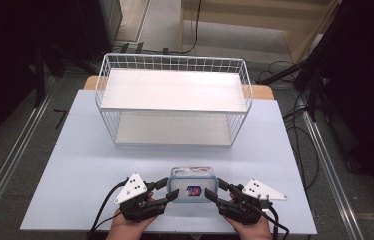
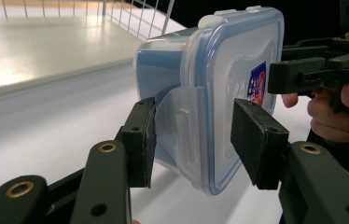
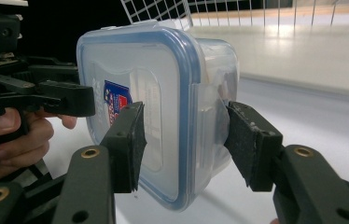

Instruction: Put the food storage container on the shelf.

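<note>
A clear plastic container (image 1: 192, 184) with a blue-rimmed lid and a red-and-blue sticker stands on its edge near the table's front, lid facing the person. My left gripper (image 1: 171, 189) is open, its jaws straddling the container's left side. In the left gripper view the container (image 2: 210, 93) sits between the jaws of the left gripper (image 2: 196, 140), with a gap at the lid-side pad. My right gripper (image 1: 214, 189) is open around the right side. In the right gripper view, the jaws of the right gripper (image 3: 184, 144) flank the container (image 3: 163, 107) with space on both sides.
A white wire rack (image 1: 174, 65) with an upper and a lower shelf stands at the back of the pale table (image 1: 75, 165). Open tabletop lies between rack and container. Cables and dark stands crowd the floor at the right.
</note>
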The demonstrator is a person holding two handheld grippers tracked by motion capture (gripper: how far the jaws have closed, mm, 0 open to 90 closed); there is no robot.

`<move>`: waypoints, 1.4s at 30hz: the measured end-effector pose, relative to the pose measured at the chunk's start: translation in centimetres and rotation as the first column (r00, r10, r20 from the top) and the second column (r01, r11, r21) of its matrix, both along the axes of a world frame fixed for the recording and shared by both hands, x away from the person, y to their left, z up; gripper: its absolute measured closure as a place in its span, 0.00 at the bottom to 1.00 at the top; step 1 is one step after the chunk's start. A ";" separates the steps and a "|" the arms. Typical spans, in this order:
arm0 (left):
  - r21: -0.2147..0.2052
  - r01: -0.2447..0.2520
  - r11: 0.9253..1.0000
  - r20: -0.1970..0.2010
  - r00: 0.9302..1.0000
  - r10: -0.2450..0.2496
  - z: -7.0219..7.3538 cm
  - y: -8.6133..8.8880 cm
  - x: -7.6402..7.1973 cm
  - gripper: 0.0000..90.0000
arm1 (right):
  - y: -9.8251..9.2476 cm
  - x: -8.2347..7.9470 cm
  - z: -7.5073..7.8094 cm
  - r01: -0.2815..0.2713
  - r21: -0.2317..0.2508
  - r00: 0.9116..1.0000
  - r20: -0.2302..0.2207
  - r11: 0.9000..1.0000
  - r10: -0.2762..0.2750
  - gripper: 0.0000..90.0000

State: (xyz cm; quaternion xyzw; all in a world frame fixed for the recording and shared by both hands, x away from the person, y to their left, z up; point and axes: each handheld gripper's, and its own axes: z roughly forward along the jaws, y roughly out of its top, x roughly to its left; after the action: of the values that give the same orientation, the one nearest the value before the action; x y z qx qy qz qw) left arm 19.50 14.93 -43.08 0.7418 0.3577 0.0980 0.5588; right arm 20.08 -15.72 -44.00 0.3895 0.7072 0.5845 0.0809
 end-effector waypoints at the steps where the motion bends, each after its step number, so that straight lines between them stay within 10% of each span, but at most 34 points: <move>1: -0.001 0.000 1.000 0.013 1.000 0.000 0.2 0.0 -0.1 0.58 | 0.0 -0.1 0.2 -0.001 0.002 1.000 0.009 1.000 0.001 0.55; 26: -0.056 -0.041 0.998 0.222 0.974 0.052 5.3 1.5 1.2 0.56 | 2.0 1.2 5.2 0.030 0.028 0.972 0.232 0.999 -0.035 0.54; 42: -0.098 -0.048 0.994 0.329 0.941 0.078 9.1 1.4 3.5 0.55 | 2.5 3.1 9.2 0.060 0.041 0.943 0.324 0.997 -0.070 0.53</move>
State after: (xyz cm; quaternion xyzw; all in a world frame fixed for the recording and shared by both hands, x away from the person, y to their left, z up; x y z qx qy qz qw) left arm 22.98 16.35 -33.97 0.6774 0.2856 0.2235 0.6400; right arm 23.23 -13.25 -34.83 0.3120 0.6619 0.6484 0.2099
